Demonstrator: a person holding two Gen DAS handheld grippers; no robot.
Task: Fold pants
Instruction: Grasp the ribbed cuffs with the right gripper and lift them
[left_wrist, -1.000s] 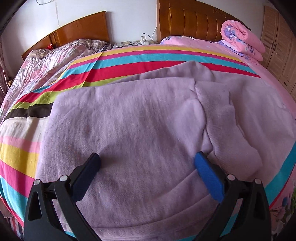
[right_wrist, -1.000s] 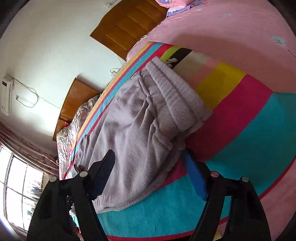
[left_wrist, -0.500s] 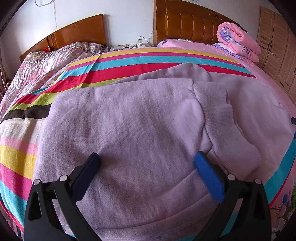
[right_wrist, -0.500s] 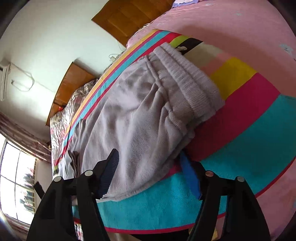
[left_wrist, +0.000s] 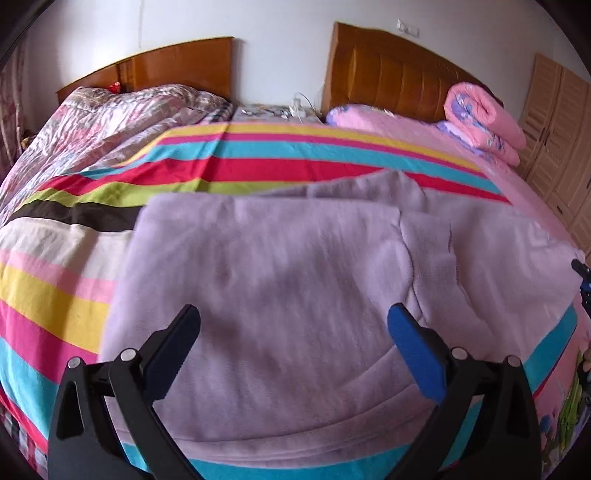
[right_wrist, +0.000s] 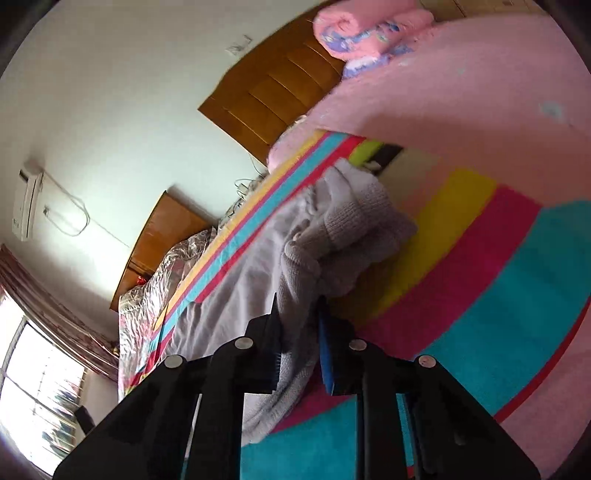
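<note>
Lilac fleece pants (left_wrist: 295, 280) lie spread on a striped bedspread (left_wrist: 66, 280), one layer folded over another. My left gripper (left_wrist: 293, 328) is open and empty, hovering above the pants near their front edge. In the right wrist view my right gripper (right_wrist: 299, 317) is shut on the ribbed waistband end of the pants (right_wrist: 332, 236), which is bunched and lifted off the bedspread (right_wrist: 517, 280). The tip of the right gripper also shows at the right edge of the left wrist view (left_wrist: 583, 280).
A rolled pink quilt (left_wrist: 484, 122) lies at the far right by a wooden headboard (left_wrist: 388, 70). A second bed with a patterned cover (left_wrist: 110, 118) stands at left. A wardrobe (left_wrist: 557, 129) is at far right. A window (right_wrist: 37, 387) is beyond.
My right gripper has closed on the waistband end of the pants and lifted it. My left gripper has pulled back and risen a little, still open.
</note>
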